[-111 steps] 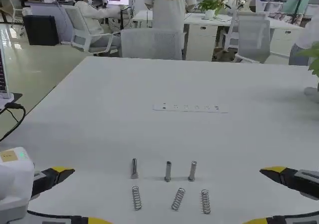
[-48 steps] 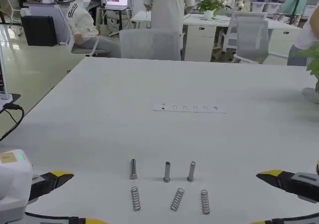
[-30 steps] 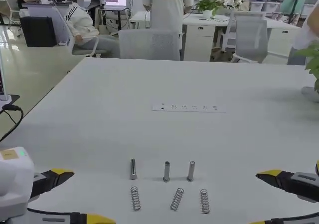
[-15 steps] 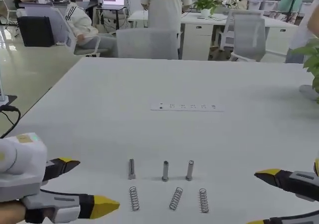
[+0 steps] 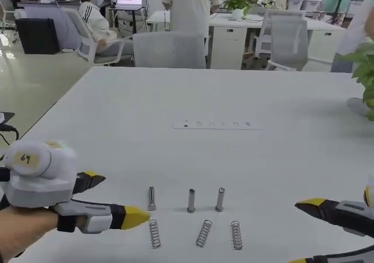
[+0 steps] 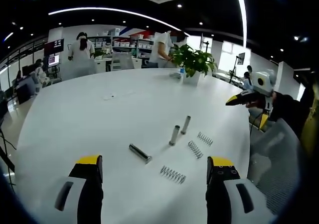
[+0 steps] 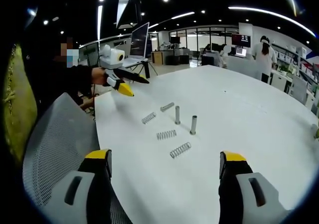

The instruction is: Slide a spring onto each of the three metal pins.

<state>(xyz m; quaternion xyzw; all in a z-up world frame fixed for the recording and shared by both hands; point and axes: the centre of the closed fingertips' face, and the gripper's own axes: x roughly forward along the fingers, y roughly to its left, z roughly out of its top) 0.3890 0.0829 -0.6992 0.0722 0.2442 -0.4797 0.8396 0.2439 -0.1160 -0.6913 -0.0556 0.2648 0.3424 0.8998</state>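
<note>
White table point(image 5: 280, 158), head view. Three metal pins sit in a row near the front edge: left pin point(image 5: 151, 198), middle pin point(image 5: 191, 200), right pin point(image 5: 220, 199). One spring lies just in front of each: left spring point(image 5: 154, 234), middle spring point(image 5: 203, 232), right spring point(image 5: 235, 235). All three springs are loose on the table, none on a pin. Left gripper point(image 5: 117, 197) is held in a hand point(image 5: 23, 231) at lower left, jaws spread wide, nothing between them. Its yellow tip is near the left spring, not touching. Right gripper point(image 5: 301, 232) is at lower right, well apart from the parts, jaws wide, empty. Socket strip point(image 5: 211, 124) mid-table, chair point(image 5: 169, 49) at the far edge.

Left gripper view: own jaws wide apart, nothing held. Ahead between them, left pin point(image 6: 140, 153) lies on its side. Middle pin point(image 6: 174, 135) and right pin point(image 6: 185, 125) stand upright. Left spring point(image 6: 172, 173), middle spring point(image 6: 195, 149) and right spring point(image 6: 205, 139) lie flat beside the pins. Right gripper point(image 6: 244, 98) is beyond the row. Potted plant point(image 6: 192, 59) at the far end of the table.

Right gripper view: own jaws wide, empty. Right pin point(image 7: 193, 125) is nearest and upright, with middle pin point(image 7: 177, 114) upright behind it. Left pin point(image 7: 167, 106) is farthest, on its side. Right spring point(image 7: 180, 150), middle spring point(image 7: 166, 134) and left spring point(image 7: 148, 117) lie flat alongside. Left gripper point(image 7: 132, 84) is past the row, jaws apart.
</note>
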